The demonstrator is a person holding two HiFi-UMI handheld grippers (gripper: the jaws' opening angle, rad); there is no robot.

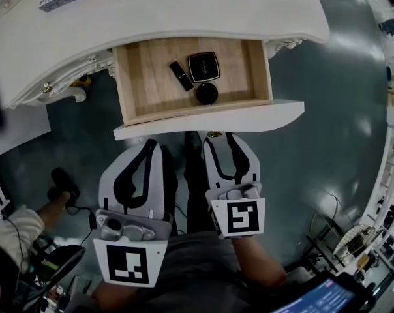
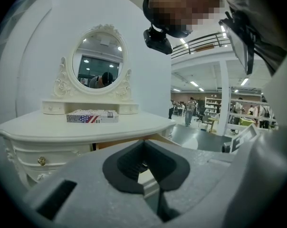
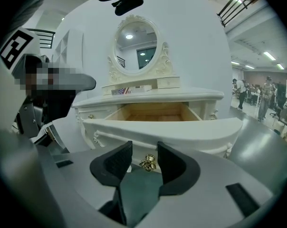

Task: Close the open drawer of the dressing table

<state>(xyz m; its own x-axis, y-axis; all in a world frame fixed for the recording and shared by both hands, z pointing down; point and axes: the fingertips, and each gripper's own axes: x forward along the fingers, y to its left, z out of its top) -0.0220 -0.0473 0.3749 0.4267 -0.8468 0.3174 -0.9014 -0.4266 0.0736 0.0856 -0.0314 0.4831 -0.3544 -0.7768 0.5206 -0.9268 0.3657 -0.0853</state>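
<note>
Drawer position comes first: the white wooden drawer with a pale wood lining (image 1: 210,119) stands pulled out of the white curved dressing table (image 1: 184,12), its front just ahead of both grippers. Our right gripper (image 3: 144,151) has its jaws apart, with the small gold knob (image 3: 147,163) just beyond and between their tips; we judge it is lined up to push the front in. Our left gripper (image 2: 143,144), jaws together and empty, hangs just to the left of it. Past the front lie a black square compact (image 1: 203,66), a black lipstick tube (image 1: 181,75) and a round black case (image 1: 206,94), all low. We judge nothing blocks the slide.
</note>
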